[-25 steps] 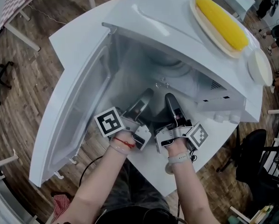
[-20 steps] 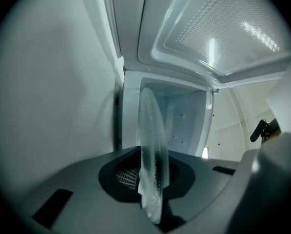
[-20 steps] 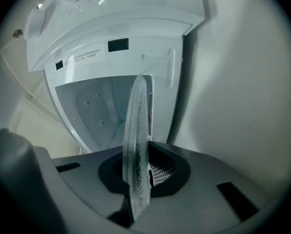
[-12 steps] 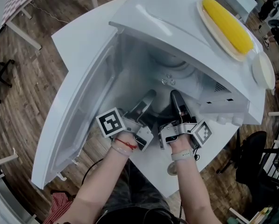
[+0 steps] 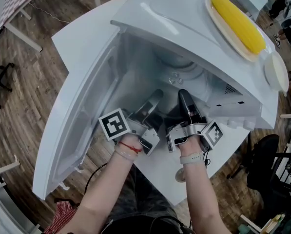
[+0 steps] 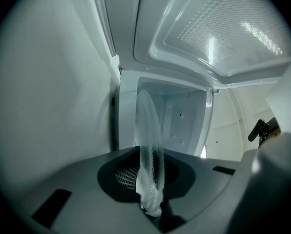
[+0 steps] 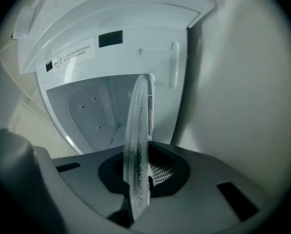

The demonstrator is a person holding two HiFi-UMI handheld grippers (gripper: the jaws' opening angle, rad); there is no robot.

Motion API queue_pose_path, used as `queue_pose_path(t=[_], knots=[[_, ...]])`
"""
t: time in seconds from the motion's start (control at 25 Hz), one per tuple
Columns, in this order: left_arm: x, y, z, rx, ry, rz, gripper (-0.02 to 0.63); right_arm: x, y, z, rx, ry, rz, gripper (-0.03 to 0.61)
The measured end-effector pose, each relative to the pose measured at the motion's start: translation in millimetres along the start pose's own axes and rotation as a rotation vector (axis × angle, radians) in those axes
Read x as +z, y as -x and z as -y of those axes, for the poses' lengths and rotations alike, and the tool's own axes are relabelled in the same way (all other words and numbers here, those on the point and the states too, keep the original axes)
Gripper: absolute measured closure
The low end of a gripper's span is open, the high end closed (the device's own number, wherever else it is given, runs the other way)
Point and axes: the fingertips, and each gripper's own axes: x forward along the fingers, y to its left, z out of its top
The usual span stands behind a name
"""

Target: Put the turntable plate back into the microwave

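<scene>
Both grippers have crept a bit further into the microwave (image 5: 184, 18) than a second ago, nothing dramatic, just a slow push forward.

Your left gripper (image 5: 155, 96) and right gripper (image 5: 184, 97) are each clamped on the rim of the glass turntable plate (image 7: 138, 145). In both gripper views the plate stands edge-on right between the fingers, pinched down at their base and running out past the fingertips toward the cavity. So the plate is in the air between your two grips, at the oven's mouth and not yet down on the floor inside, as far as I can judge.

Makes sense to hold it this way: glass is slick and wide, so one pinch on each side stops it swinging, and keeping it flat between the two grips should let it slide in under the roof of the cavity. The door (image 5: 82, 116) hangs wide open off to the outside of your left fingers, so it's out of the way.

Well beyond your right fingertips, up on top of the oven, there's a cob of corn (image 5: 238, 18) on a dish (image 5: 214, 21). Worth not bumping the box.

Writing-wise: a warning sticker (image 7: 72, 55) with a little triangle shows above your right fingers, but the print is too small to read. No brand name that I can spot.
</scene>
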Motion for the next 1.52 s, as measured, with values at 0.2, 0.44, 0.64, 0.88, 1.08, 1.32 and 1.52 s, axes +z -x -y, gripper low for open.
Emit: queue_pose_path(t=[0.2, 0.44, 0.64, 0.88, 1.08, 1.32, 1.52], knots=[[0.8, -1.3, 0.7, -0.005, -0.01, -0.024, 0.569, -0.4, -1.9, -8.2, 0.003, 0.012, 0.015, 0.541], [-1.1, 2.2, -0.5, 0.022, 0.004, -0.041, 0.569, -0.4, -1.2, -8.8, -0.009, 0.015, 0.022, 0.541], [0.0, -0.2, -3.7, 0.048, 0.018, -0.041, 0.569, 3.0, 2.0, -2.3, 0.013, 0.01, 0.036, 0.54], [3.5, -1.2, -6.8, 0.076, -0.005, -0.013, 0.578, -6.2, 7.3, -7.0, -0.017, 0.129, -0.002, 0.514], [4.9, -1.7, -7.3, 0.076, -0.013, 0.008, 0.578, -16.4, 14.8, -7.6, -0.089, 0.227, -0.046, 0.501], [5.6, -4.6, -7.7, 0.073, -0.024, 0.025, 0.578, -31.2, 25.7, -6.0, -0.187, 0.4, -0.108, 0.474], [5.8, -6.7, -9.0, 0.077, -0.038, 0.036, 0.578, -47.3, 28.9, -4.2, -0.203, 0.436, -0.142, 0.469]])
